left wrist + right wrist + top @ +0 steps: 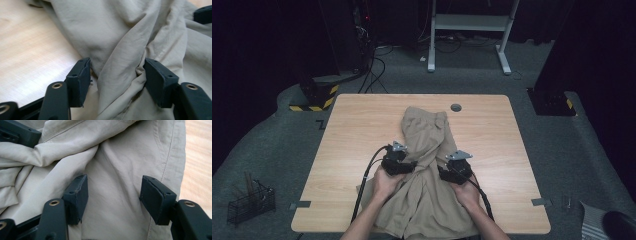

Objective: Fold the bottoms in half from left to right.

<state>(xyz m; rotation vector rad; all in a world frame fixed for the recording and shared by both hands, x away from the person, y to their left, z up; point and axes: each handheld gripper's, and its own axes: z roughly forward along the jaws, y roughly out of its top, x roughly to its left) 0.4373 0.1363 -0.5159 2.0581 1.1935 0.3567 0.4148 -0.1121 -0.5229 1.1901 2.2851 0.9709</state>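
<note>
Garment: crumpled beige cotton trousers [427, 165] lie mid-counter, running from the far middle to the near edge.
Counter: light wooden top [352, 130].
Left gripper [116, 75]: jaws apart, a bunched fold between them (pads not pressing).
Right gripper [113, 195]: jaws apart over flat cloth near a seam.

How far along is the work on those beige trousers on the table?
Done: little shows as finished; the beige trousers lie lengthwise on the table, twisted and bunched at the middle. In hand: the left gripper stands open around a bunched ridge of cloth, and the right gripper is open over flatter cloth beside a seam. Left: probably untwisting and smoothing them.
</note>
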